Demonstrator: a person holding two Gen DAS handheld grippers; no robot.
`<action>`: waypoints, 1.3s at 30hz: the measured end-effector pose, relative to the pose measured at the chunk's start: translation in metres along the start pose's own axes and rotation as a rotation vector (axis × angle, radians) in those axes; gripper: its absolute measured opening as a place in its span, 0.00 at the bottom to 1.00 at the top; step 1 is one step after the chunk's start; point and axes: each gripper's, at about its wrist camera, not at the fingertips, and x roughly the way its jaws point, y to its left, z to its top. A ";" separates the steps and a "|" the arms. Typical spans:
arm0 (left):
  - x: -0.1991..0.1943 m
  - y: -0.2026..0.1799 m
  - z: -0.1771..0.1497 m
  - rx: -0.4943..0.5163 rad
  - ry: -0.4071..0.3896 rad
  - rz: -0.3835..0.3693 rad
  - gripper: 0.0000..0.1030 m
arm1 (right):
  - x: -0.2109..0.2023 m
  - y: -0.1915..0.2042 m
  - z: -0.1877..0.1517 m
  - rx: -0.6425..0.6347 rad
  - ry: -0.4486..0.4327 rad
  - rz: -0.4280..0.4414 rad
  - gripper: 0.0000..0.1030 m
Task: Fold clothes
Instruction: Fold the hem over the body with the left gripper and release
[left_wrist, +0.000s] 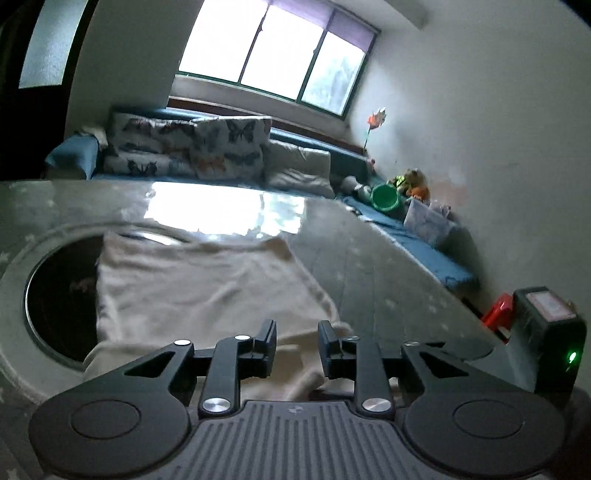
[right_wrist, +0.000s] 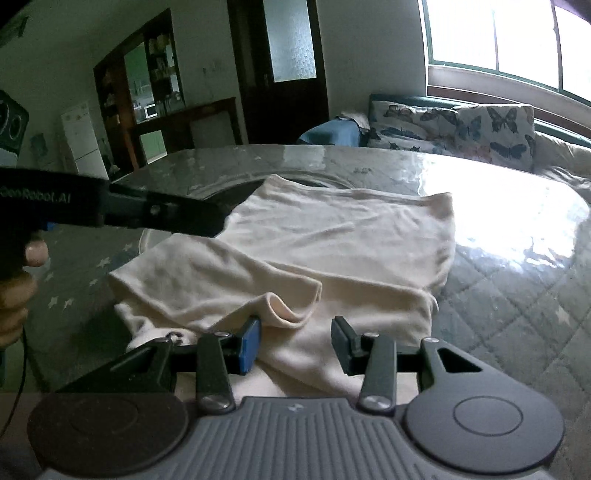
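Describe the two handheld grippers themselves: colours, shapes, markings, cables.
Both are black linkage tools on a ribbed grey base flanked by two round black discs, with silver pivot bolts. The left gripper has plain black fingers. The right gripper carries a blue pad on its left finger. Seen side-on from the right wrist view, the left gripper's body bears pale partly readable lettering and a blue accent, with a thin dark cable below the hand.

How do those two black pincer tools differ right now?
The left gripper has black finger pads and a narrower gap; the right gripper has one blue pad and stands wider. The right gripper's fingers flank a turned-up fold of the cream garment; the left gripper's fingers sit over flatter cloth. Both are open, gripping nothing.
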 end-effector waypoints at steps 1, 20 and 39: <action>-0.002 0.005 -0.002 0.011 -0.006 0.021 0.30 | 0.000 -0.002 -0.001 0.007 0.001 0.001 0.41; -0.019 0.060 -0.038 0.094 0.081 0.265 0.43 | 0.015 -0.036 0.015 0.258 -0.010 0.053 0.40; -0.027 0.055 -0.019 0.128 0.014 0.245 0.56 | 0.024 -0.012 0.020 0.116 -0.026 -0.040 0.07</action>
